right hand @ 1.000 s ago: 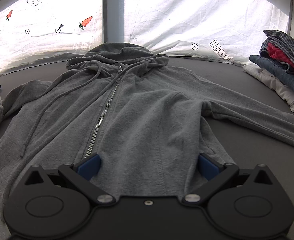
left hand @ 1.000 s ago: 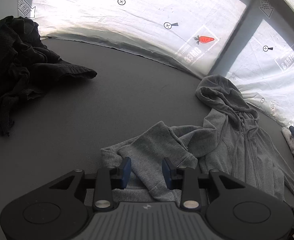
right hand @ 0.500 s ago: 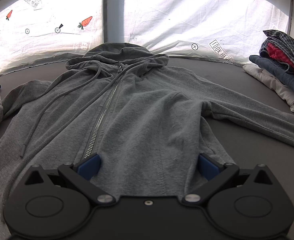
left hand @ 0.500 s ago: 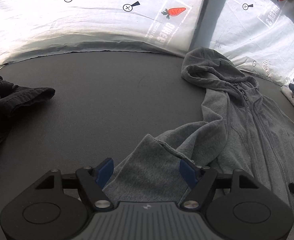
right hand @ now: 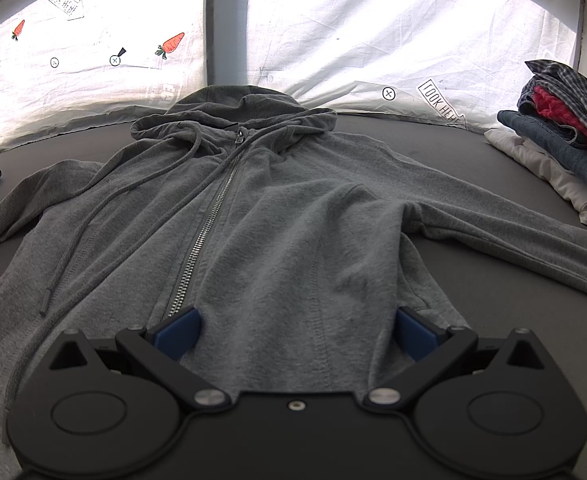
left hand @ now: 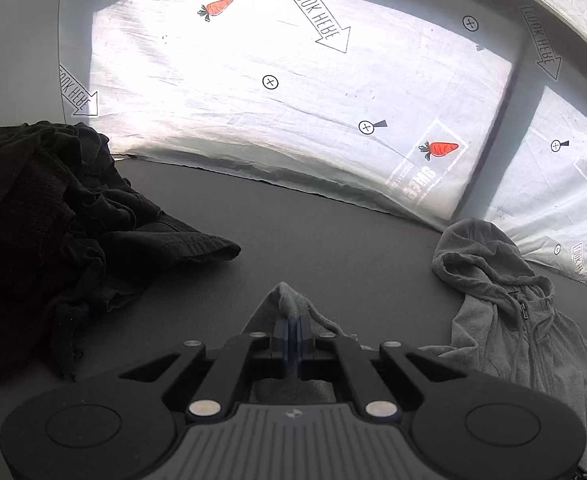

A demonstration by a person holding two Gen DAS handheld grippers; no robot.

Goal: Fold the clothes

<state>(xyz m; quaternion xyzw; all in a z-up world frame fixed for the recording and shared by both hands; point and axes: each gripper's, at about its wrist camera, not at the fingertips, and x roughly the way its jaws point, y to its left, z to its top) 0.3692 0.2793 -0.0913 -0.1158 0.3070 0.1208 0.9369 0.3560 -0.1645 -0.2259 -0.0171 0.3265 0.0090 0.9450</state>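
Hoodie (right hand: 277,216) sleeve cuff (left hand: 289,300) pinched in left tool (left hand: 293,326); right tool (right hand: 295,330) agape.

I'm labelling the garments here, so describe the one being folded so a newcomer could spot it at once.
On the dark grey table, look in the middle, between the black heap at one side and the folded stack at the other. The grey zip hoodie lies spread flat, front up. It alone has a hood, drawstrings and a metal zipper.
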